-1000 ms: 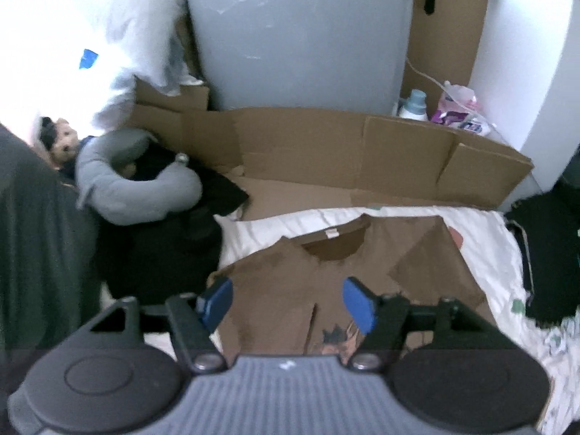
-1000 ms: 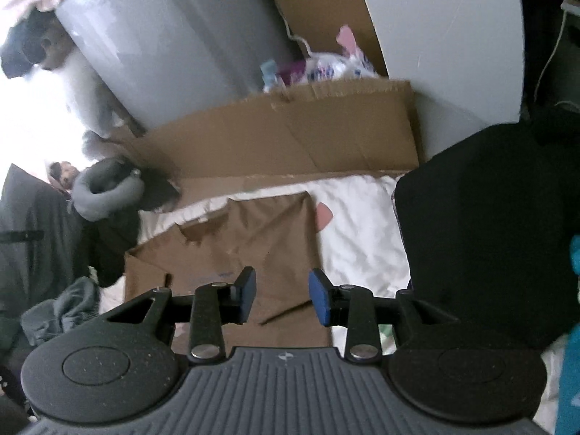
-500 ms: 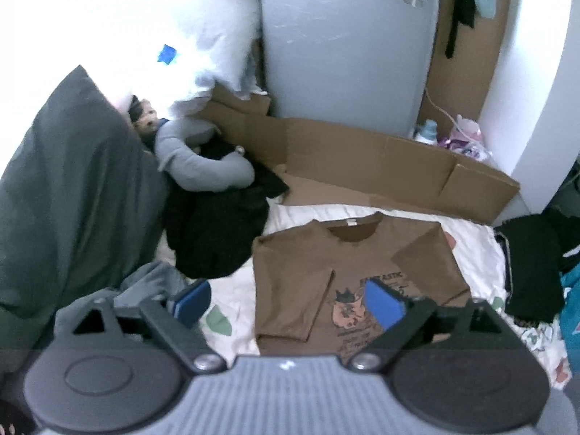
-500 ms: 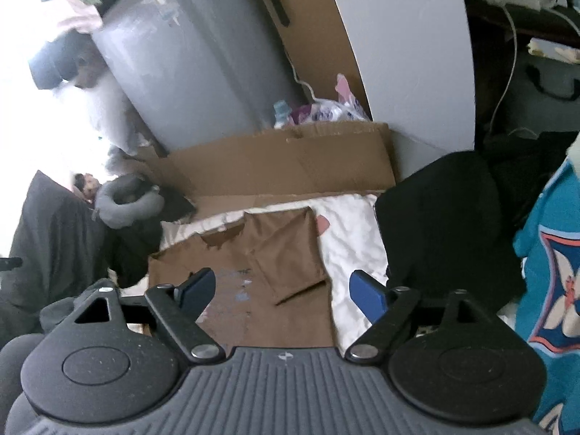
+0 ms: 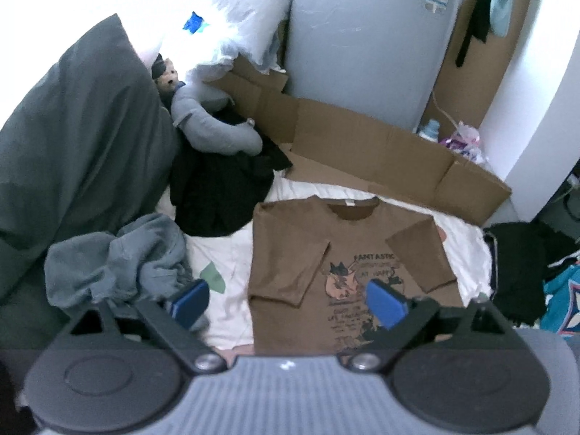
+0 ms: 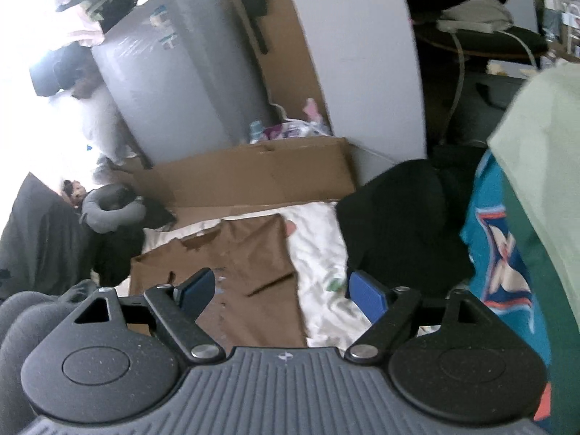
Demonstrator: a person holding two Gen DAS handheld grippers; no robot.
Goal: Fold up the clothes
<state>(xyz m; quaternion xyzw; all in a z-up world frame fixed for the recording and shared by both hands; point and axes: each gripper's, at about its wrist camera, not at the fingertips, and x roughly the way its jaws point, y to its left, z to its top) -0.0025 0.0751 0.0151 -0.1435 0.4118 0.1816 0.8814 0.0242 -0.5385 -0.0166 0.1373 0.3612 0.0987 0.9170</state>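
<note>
A brown T-shirt [image 5: 290, 250] with a cartoon print lies flat on the white bedsheet [image 5: 232, 264], collar pointing away, both sleeves folded inward over the body. My left gripper [image 5: 286, 302] hangs above its near hem, open wide and empty. In the right wrist view the same brown T-shirt [image 6: 253, 253] lies ahead and to the left. My right gripper [image 6: 281, 291] stands open and empty above the shirt's right edge, well clear of the cloth.
A crumpled grey garment [image 5: 116, 257] and a black pile [image 5: 217, 188] lie left of the shirt. Black clothes [image 6: 398, 217] and a teal garment [image 6: 500, 253] sit on the right. Flattened cardboard [image 5: 380, 156] lines the far edge. A dark green duvet [image 5: 72, 145] rises at left.
Both grippers have opened wide and pulled back up away from the shirt. The sleeves now lie folded inward and released on the shirt's body.
</note>
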